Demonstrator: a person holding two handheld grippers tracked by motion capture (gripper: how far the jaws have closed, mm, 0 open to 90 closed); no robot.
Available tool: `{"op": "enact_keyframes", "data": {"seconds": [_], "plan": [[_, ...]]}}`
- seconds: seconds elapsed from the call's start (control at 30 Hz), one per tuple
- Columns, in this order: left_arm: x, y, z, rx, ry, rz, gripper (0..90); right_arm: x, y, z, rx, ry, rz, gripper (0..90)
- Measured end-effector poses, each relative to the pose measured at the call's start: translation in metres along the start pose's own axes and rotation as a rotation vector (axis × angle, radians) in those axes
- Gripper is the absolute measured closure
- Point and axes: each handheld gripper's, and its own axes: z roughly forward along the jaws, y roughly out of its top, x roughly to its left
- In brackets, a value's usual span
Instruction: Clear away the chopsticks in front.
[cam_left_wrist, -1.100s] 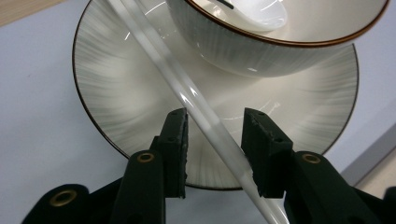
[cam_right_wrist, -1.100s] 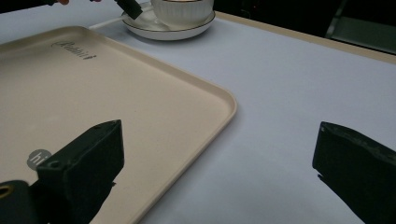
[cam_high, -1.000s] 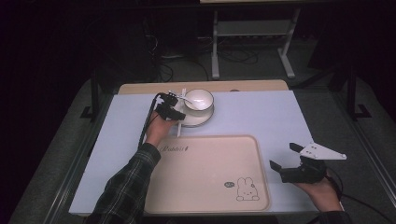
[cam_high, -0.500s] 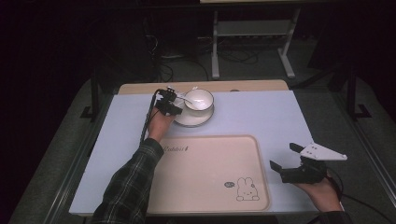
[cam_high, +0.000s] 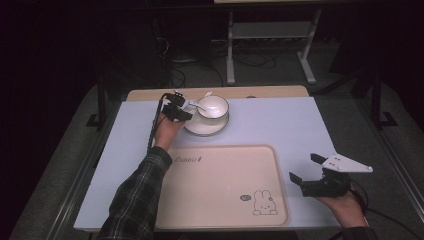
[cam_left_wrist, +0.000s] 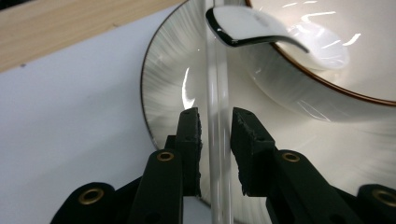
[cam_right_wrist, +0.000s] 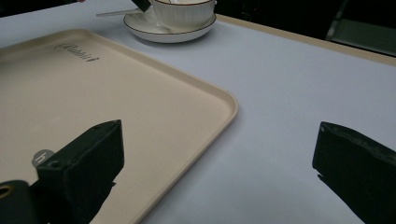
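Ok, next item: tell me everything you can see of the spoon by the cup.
The spoon looks like clear glass or plastic with a long straight handle and a white-looking bowl end. Its bowl end hooks over the rim of the cup, and the handle slopes out over the saucer. The left gripper has its jaws on either side of the handle, with narrow gaps visible, so contact is uncertain.

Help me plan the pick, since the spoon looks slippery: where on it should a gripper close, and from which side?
Grip the spoon by its slim handle, which juts out past the cup's rim over the saucer. Come from the handle's free end, outside the cup, as the left gripper does now, one jaw on each side of the handle. The spoon's bowl lies inside the cup, so it is probably awkward to reach.
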Motion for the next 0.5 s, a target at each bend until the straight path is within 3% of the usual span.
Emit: {"op": "enact_keyframes", "data": {"seconds": [0.1, 0.2, 0.27, 0.5], "plan": [[0.006, -0.011, -0.019, -0.028, -0.041, -0.012, 72.4, 0.001, 0.0, 0.0, -0.001, -0.001, -0.003, 1.3], [0.009, -0.019, -0.024, -0.03, -0.067, -0.017, 74.5, 0.001, 0.0, 0.0, 0.002, -0.001, -0.008, 1.4], [0.011, -0.026, -0.026, -0.039, -0.088, -0.023, 76.0, 0.002, 0.001, 0.001, 0.005, -0.002, -0.009, 1.4], [0.015, -0.035, -0.023, -0.042, -0.104, -0.042, 77.9, 0.003, 0.001, 0.002, 0.011, -0.003, -0.013, 1.4]]}}
